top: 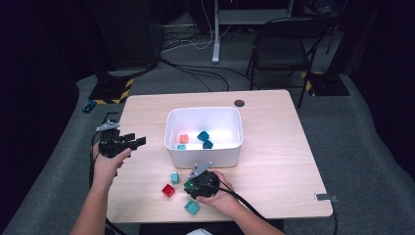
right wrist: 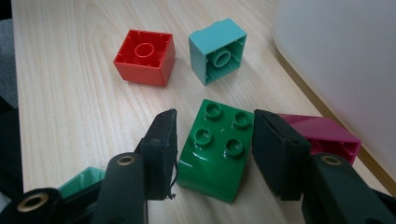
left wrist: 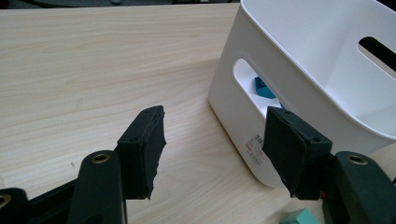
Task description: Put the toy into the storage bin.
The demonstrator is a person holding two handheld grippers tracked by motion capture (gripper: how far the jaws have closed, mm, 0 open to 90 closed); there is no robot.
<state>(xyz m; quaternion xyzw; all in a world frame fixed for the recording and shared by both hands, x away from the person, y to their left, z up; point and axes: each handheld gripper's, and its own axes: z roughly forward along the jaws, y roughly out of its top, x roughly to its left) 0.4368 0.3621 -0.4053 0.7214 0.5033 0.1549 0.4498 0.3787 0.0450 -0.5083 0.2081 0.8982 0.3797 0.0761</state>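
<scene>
A green four-stud brick (right wrist: 215,149) lies on the wooden table just in front of the white bin (top: 169,128). My right gripper (right wrist: 215,115) straddles it with the jaws open; a thin gap shows at the left pad and the brick rests on the table. A magenta brick (right wrist: 327,133) lies behind the right jaw. Beyond the green brick sit a red brick (right wrist: 145,57) and a light teal brick (right wrist: 218,50), both upside down. My left gripper (left wrist: 215,112) hovers open at the bin's left side with nothing between its jaws. In the high view the right gripper (top: 188,185) is at the table's front and the left gripper (top: 137,142) at its left.
Inside the bin lie an orange brick (top: 184,138) and two dark teal bricks (top: 203,135). Another teal brick (top: 192,207) sits near the table's front edge. A folding chair (top: 284,46) and floor cables stand beyond the table.
</scene>
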